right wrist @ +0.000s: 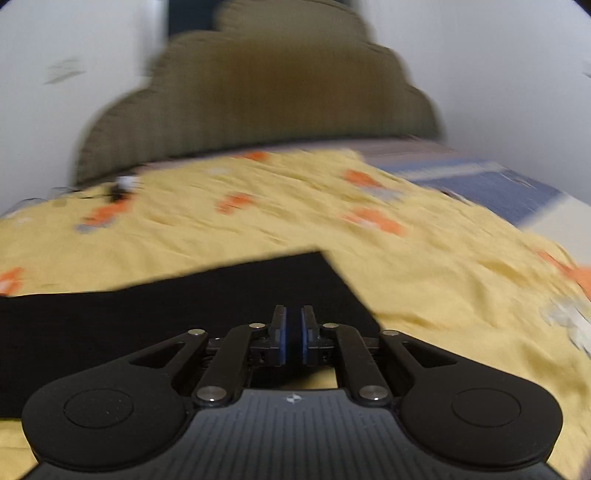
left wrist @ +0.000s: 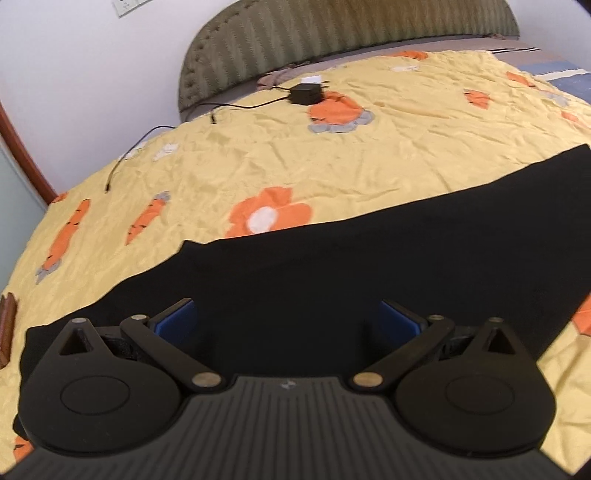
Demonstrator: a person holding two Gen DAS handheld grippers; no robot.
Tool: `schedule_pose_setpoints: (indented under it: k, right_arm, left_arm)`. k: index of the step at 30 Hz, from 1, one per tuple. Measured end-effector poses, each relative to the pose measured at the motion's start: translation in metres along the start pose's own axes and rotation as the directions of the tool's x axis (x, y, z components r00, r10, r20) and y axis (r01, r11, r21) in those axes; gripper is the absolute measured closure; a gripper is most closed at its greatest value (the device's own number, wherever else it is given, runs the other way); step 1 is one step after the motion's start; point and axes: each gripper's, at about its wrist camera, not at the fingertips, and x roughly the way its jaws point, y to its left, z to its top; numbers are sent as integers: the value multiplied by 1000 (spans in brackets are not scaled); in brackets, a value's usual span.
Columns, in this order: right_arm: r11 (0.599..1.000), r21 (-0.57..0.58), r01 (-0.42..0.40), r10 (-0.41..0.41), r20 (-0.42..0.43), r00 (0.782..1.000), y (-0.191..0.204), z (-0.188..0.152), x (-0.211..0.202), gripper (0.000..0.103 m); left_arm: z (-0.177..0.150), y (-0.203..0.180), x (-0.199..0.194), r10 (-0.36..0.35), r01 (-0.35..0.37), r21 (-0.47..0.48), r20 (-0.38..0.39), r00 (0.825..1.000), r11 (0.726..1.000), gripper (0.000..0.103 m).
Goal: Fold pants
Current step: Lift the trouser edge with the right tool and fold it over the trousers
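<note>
Black pants (left wrist: pixel 369 266) lie flat in a long band across the yellow bedspread (left wrist: pixel 332 158). My left gripper (left wrist: pixel 286 321) hovers over the band near its left end, jaws wide open, blue pads (left wrist: pixel 177 321) apart with only cloth beneath. In the blurred right wrist view the pants (right wrist: pixel 166 314) end in a square corner. My right gripper (right wrist: pixel 293 332) sits over that end near the right edge. Its pads (right wrist: pixel 281 336) stand almost together with a thin dark slit between them. I cannot tell whether cloth is pinched there.
A black power adapter (left wrist: pixel 304 94) with a trailing cable (left wrist: pixel 129 158) lies at the far side of the bedspread. A padded olive headboard (left wrist: pixel 332 33) stands behind. A blue-striped sheet (right wrist: pixel 498 184) shows at the far right. A brown object (left wrist: pixel 7 325) lies at the left edge.
</note>
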Motion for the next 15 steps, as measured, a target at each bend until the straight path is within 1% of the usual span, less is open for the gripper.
schedule_pose_setpoints:
  k: [1,2,3,4,5,6,7,9,10,11,12,14,15]
  right_arm:
    - [998,66,7,-6,-27,1000,-12,-3,3,85]
    - [989,147,-25,32,-41,999,-25,-6,3,83]
    - [970,233,-75,86,-41,995,-38,-12,2,74]
    - [941,318,-115,134,-41,990,-49,-17,2,58]
    - [912,386,-139,166,-39,985,-58,-22,3,50]
    - [888,432,-155,185,-27,982,-65,-27,5,45]
    - [875,455,-165,193,-15,981,-69,-29,6,45]
    - [865,477,-156,183,-9,983,-72,-30,10,45]
    - [850,500,-165,188,5,982,-74,-30,13,43]
    - [826,531,-186,205,24,978,-77,-30,18,43]
    - [793,573,-208,222,46,974,-81,-30,23,44]
    - [698,671,-251,262,88,961,-90,-32,36,44]
    - [661,700,-269,266,116,957,-94,-33,40,44]
  left_arm:
    - [0,-4,-2,-6,6,11,7,1000,1000,0]
    - [0,-8,-4,-9,8,24,13,1000,1000,0]
    - [0,-11,-6,-12,11,37,19,1000,999,0]
    - [0,-14,-7,-16,15,46,25,1000,999,0]
    - [1,-17,-8,-21,19,52,28,999,998,0]
    - [2,-19,-10,-26,24,56,30,999,998,0]
    - [3,-21,-10,-32,30,61,32,999,998,0]
    - [4,-25,-12,-36,34,68,33,999,997,0]
    - [4,-26,-12,-37,34,71,33,999,997,0]
    - [4,-27,-12,-38,35,73,33,999,997,0]
    - [4,-28,-11,-39,36,74,31,999,997,0]
    - [4,-28,-11,-38,36,77,26,999,996,0]
    - [4,-28,-10,-35,33,78,26,999,996,0]
